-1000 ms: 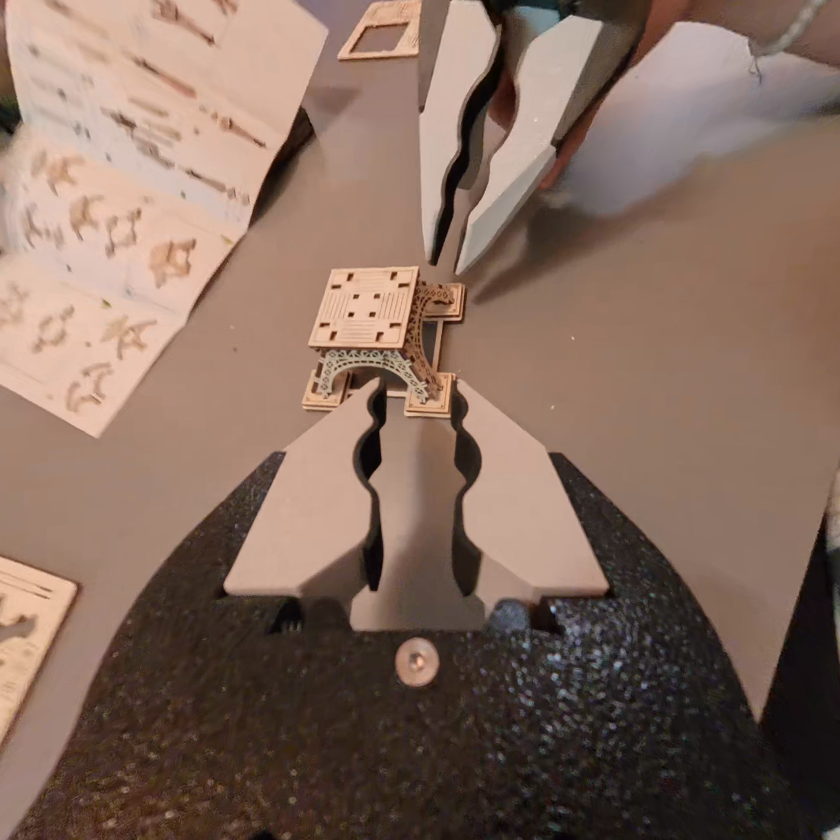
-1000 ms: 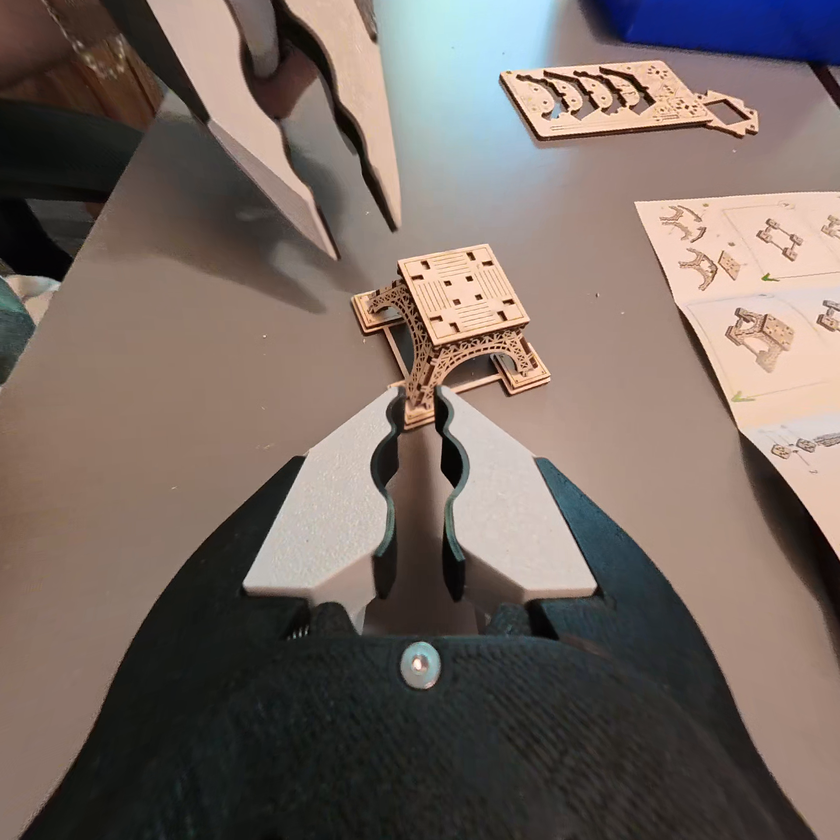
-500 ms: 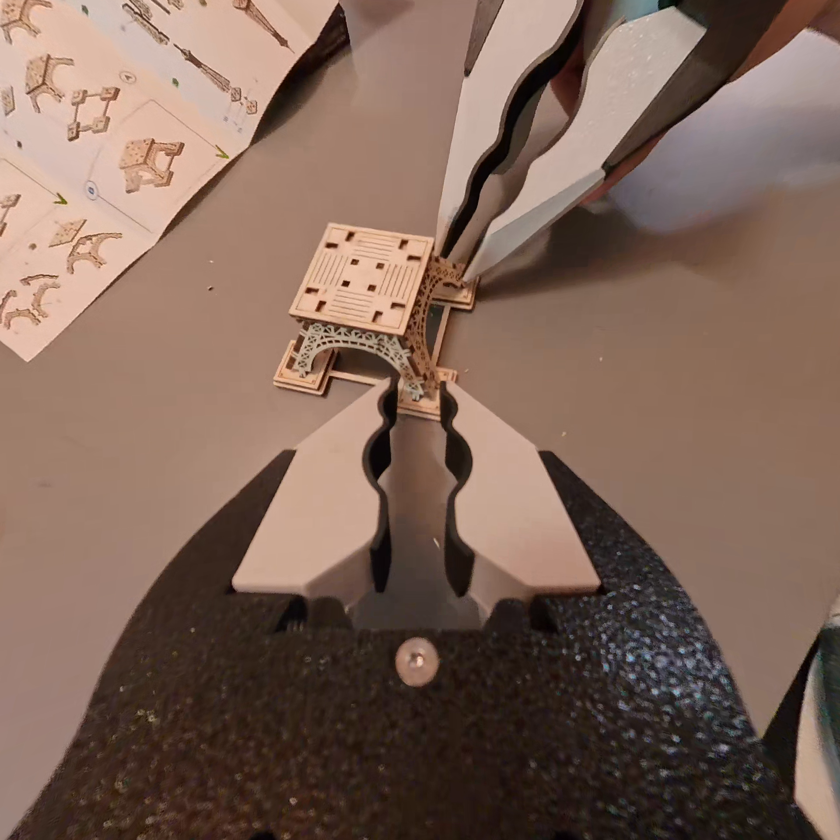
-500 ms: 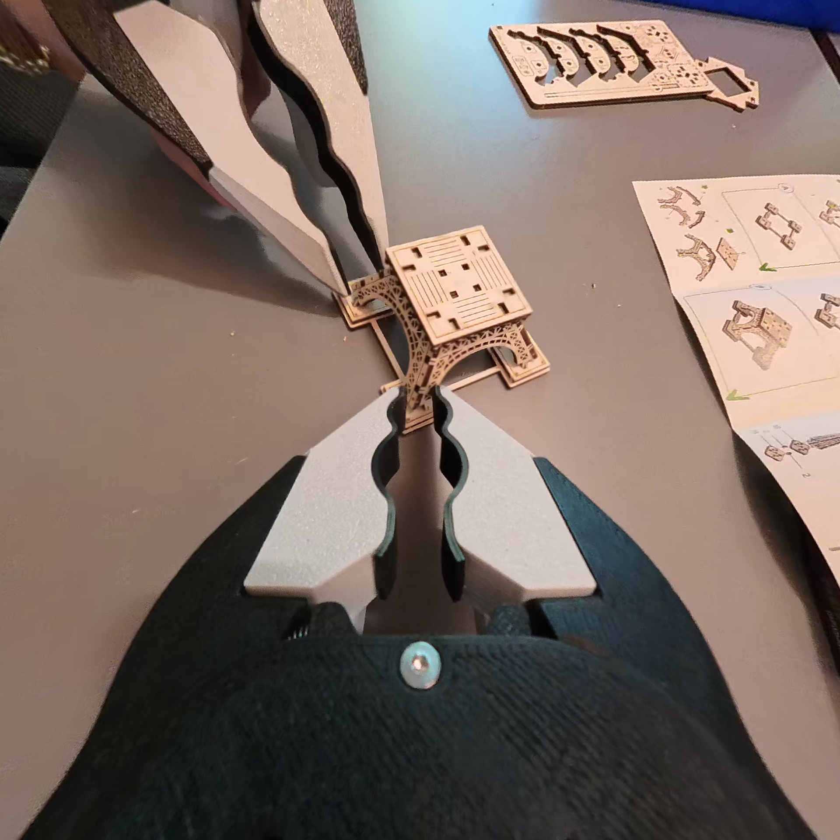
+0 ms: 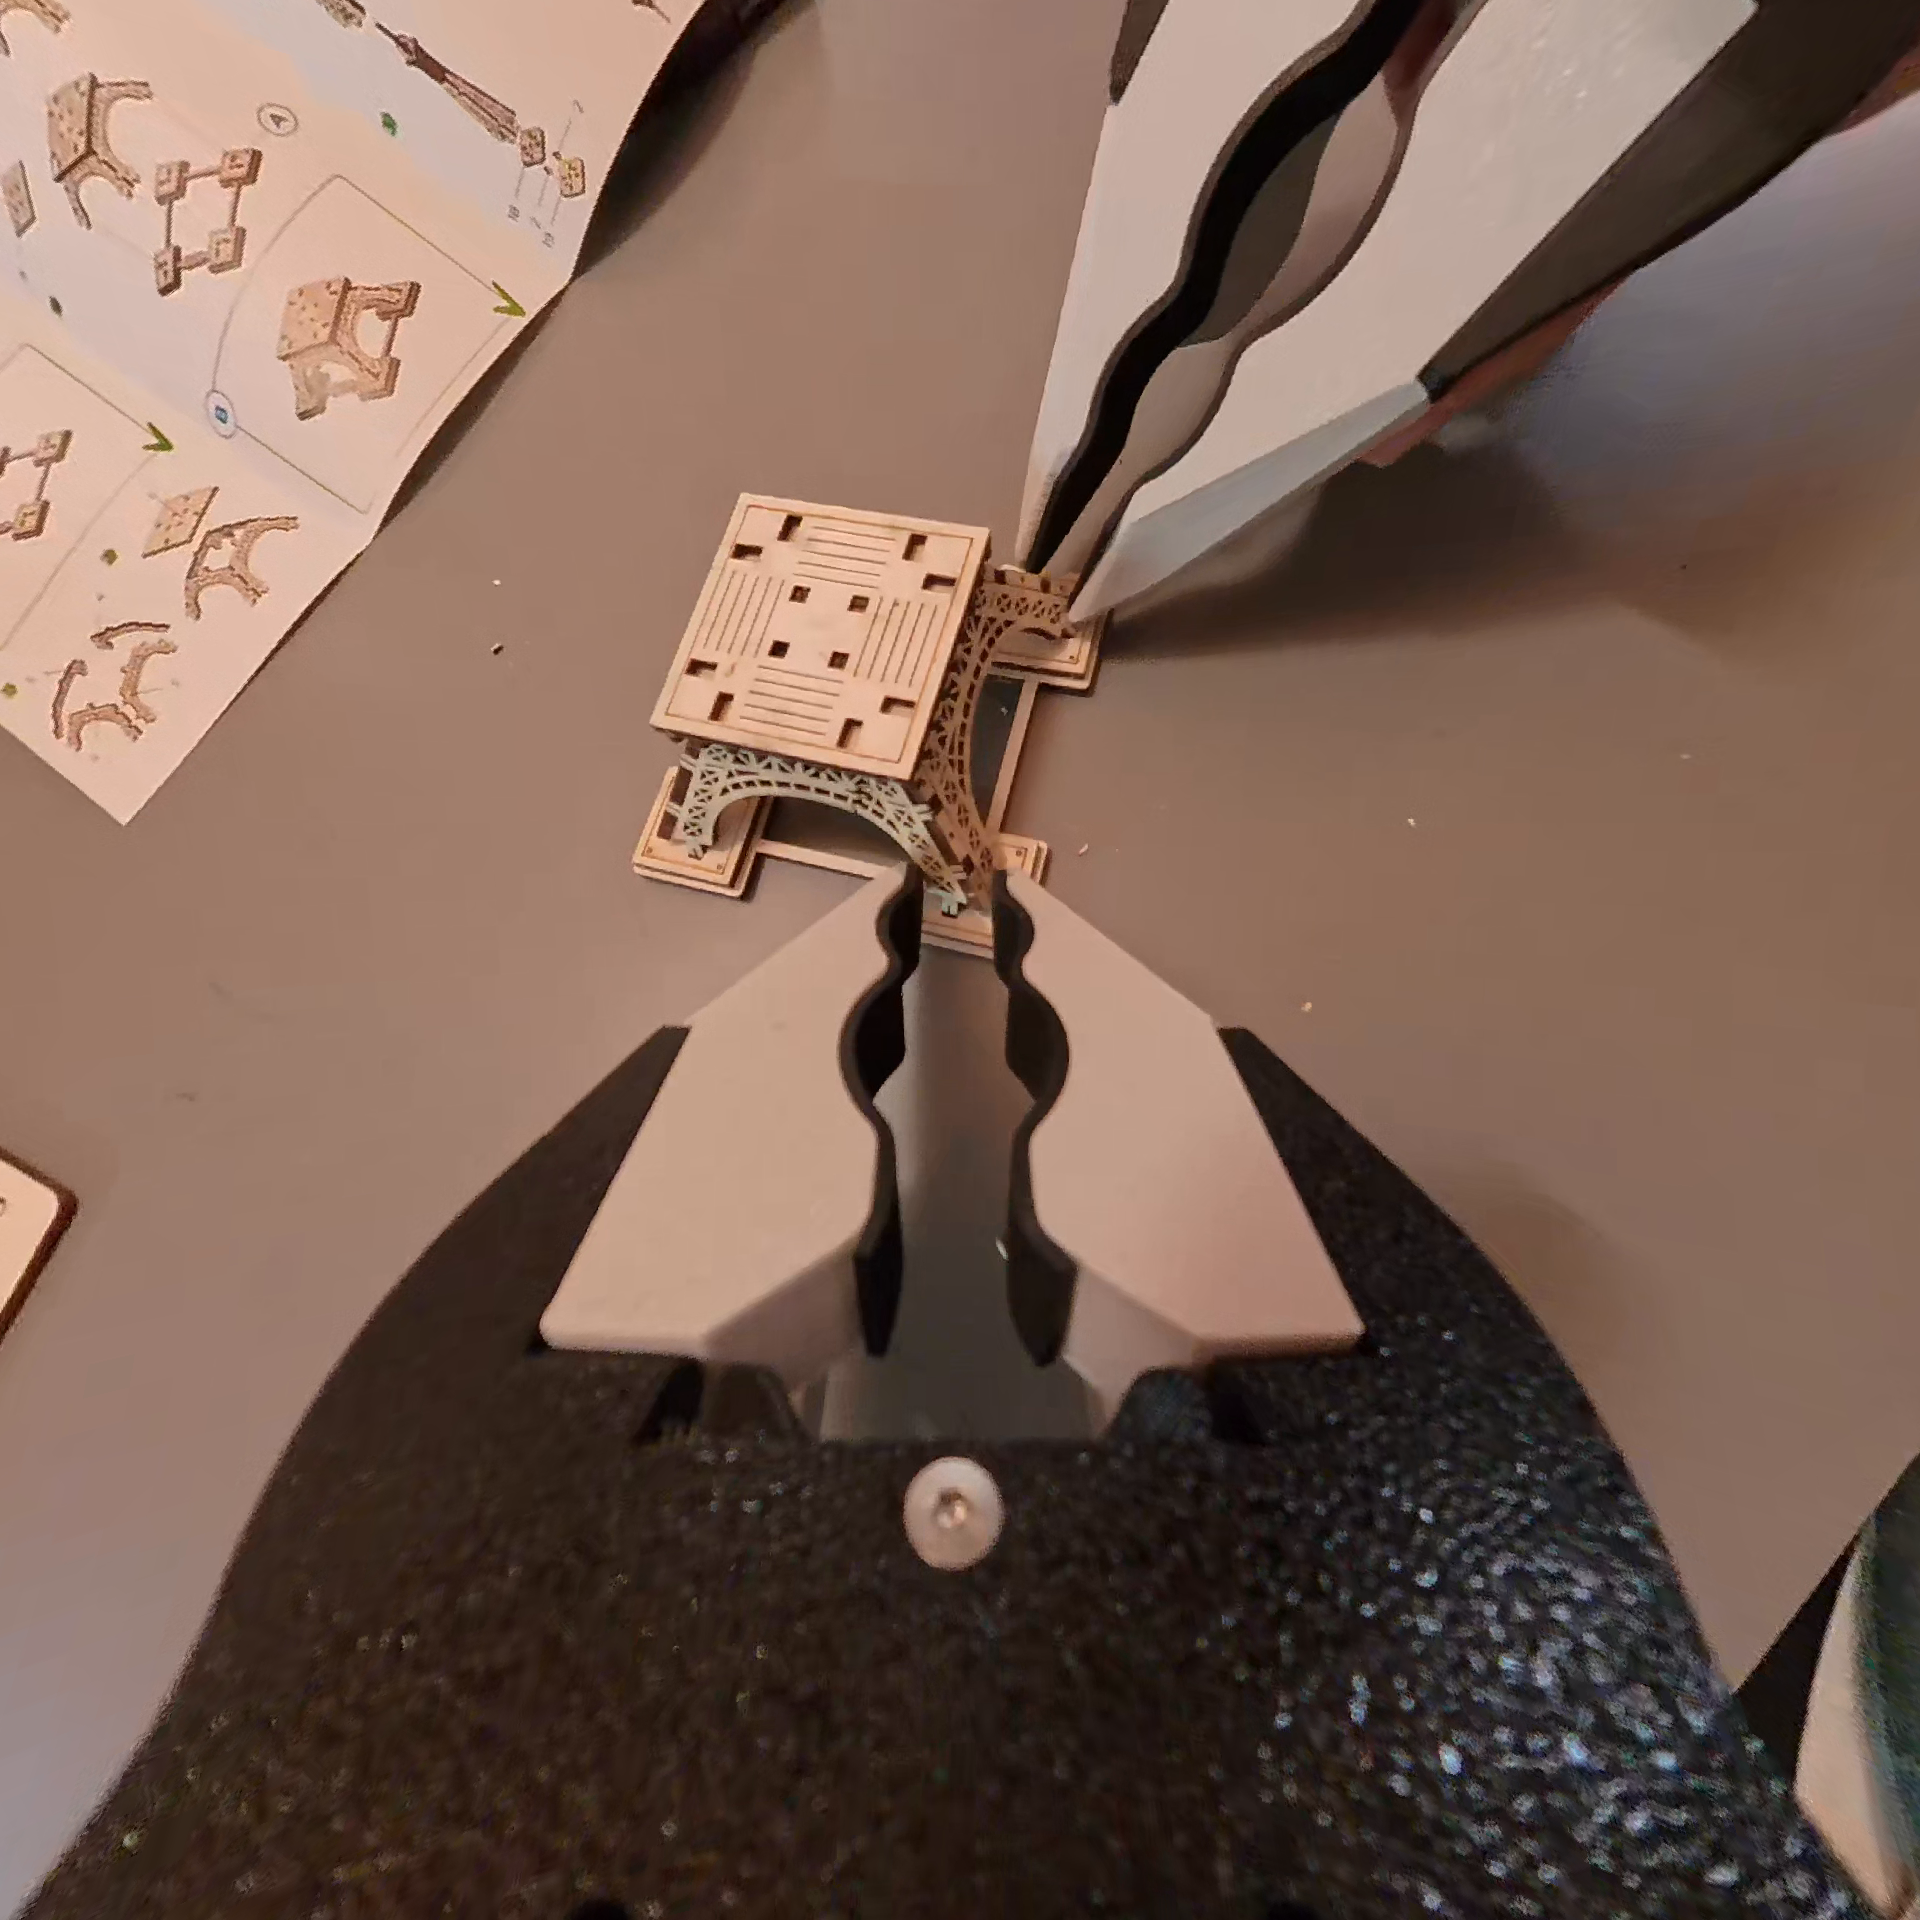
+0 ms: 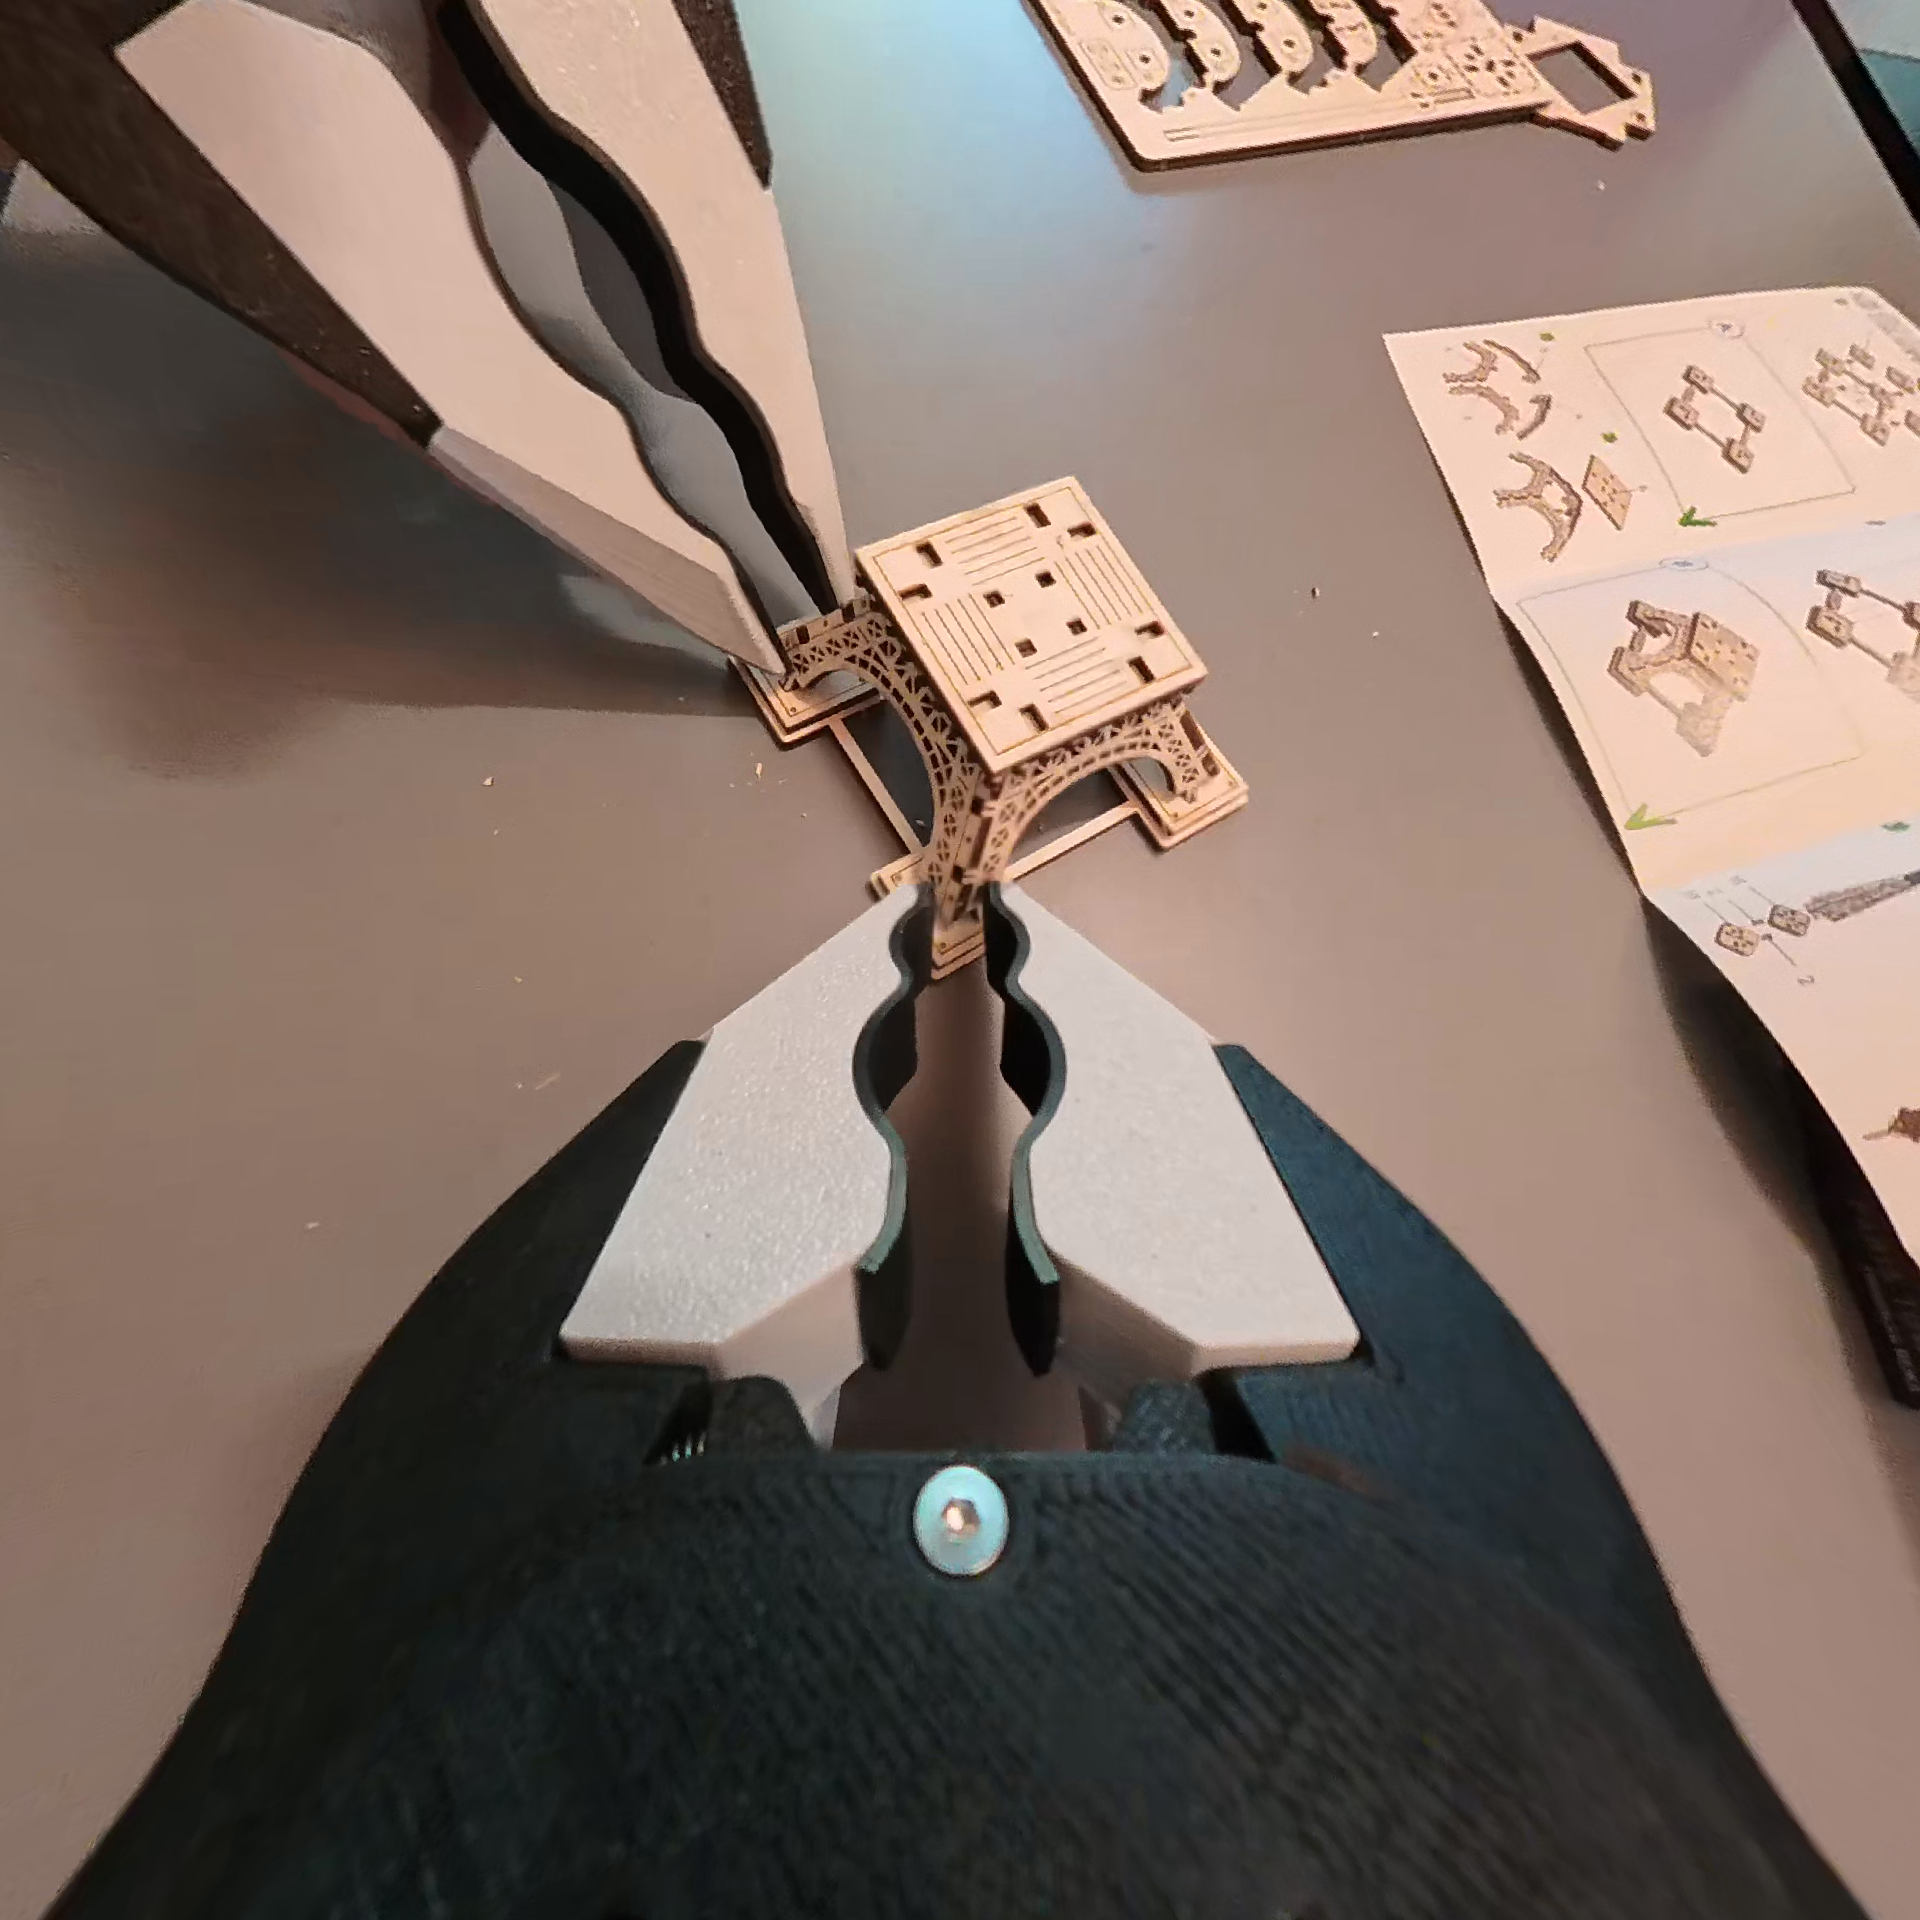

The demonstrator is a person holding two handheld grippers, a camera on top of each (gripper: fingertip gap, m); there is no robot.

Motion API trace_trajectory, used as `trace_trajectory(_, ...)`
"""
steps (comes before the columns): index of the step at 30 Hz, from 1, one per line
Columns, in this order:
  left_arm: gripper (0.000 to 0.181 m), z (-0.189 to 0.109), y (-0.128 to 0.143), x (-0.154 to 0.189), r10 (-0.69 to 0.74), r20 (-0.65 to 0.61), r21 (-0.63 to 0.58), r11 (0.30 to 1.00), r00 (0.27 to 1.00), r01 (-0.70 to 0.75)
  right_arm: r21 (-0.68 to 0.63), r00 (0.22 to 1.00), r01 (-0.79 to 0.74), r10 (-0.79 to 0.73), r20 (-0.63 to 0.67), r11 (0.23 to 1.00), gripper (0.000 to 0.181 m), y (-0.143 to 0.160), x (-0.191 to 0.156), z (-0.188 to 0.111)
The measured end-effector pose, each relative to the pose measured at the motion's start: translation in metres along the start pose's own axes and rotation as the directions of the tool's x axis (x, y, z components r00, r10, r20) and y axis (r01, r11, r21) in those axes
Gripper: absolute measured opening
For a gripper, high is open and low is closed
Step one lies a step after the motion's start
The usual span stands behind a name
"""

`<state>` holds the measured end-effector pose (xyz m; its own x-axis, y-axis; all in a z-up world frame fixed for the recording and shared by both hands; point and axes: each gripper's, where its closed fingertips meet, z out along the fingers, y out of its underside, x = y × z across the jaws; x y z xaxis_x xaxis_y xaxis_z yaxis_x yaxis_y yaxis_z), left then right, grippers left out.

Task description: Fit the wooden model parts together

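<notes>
Both tools pinch opposite corner legs of the wooden tower base (image 5: 831, 644) on the desk (image 5: 1455, 883): left tool (image 5: 951, 894), right tool (image 6: 951, 904).

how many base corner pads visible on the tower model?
3 corner pads: one by the right gripper, one by the left gripper, one untouched. A fourth may hide behind the top platform.
</notes>
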<state>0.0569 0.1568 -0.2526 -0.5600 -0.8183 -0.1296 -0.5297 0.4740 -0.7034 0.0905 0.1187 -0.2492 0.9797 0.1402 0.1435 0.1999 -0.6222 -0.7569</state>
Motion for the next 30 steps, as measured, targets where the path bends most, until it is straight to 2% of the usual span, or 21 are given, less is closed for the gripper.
trace_trajectory(2, 0.01, -0.0002, 0.0002, 0.0002, -0.007, 0.004, 0.003, 1.0, 1.0, 0.007, -0.006, 0.999, -0.023, 0.023, -0.044, 1.0, 0.014, 0.0039, 0.0044, -0.0015)
trace_trajectory(5, 0.01, -0.0003, 0.0003, 0.0004, -0.014, 0.001, 0.005, 1.0, 1.0, 0.014, 0.028, 0.999, -0.052, 0.052, 0.001, 0.998, 0.013, 0.0003, -0.0004, -0.0031)
trace_trajectory(11, 0.01, -0.0006, 0.0009, 0.0, -0.011, -0.012, -0.011, 1.0, 1.0, 0.01, -0.009, 1.0, -0.022, 0.022, -0.005, 1.0, 0.001, -0.0016, 0.0023, -0.0016)
trace_trajectory(15, 0.01, -0.0007, 0.0011, -0.0002, -0.011, -0.026, -0.02, 1.0, 1.0, 0.011, -0.029, 1.0, -0.015, 0.015, -0.004, 0.999, 0.0, -0.0013, 0.0027, -0.0006)
trace_trajectory(17, 0.01, -0.0009, 0.0011, 0.0001, -0.01, -0.035, -0.022, 1.0, 0.999, 0.009, -0.024, 0.999, -0.012, 0.011, -0.035, 1.0, 0.009, -0.0014, 0.0078, -0.0025)
trace_trajectory(19, 0.01, -0.0008, 0.001, 0.0004, -0.008, -0.04, -0.021, 1.0, 0.999, 0.007, -0.01, 0.999, -0.041, 0.041, 0.001, 0.999, 0.019, -0.0025, 0.0045, -0.0033)
trace_trajectory(23, 0.01, -0.0008, 0.001, 0.0002, -0.006, -0.049, -0.023, 1.0, 0.999, 0.005, -0.015, 0.999, -0.039, 0.039, 0.028, 0.999, 0.005, -0.0015, 0.0003, -0.0003)
trace_trajectory(30, 0.01, -0.0008, 0.001, 0.0002, -0.005, -0.059, -0.021, 1.0, 0.998, 0.004, -0.035, 0.998, -0.054, 0.055, 0.032, 0.998, 0.011, -0.0009, -0.0008, 0.0008)
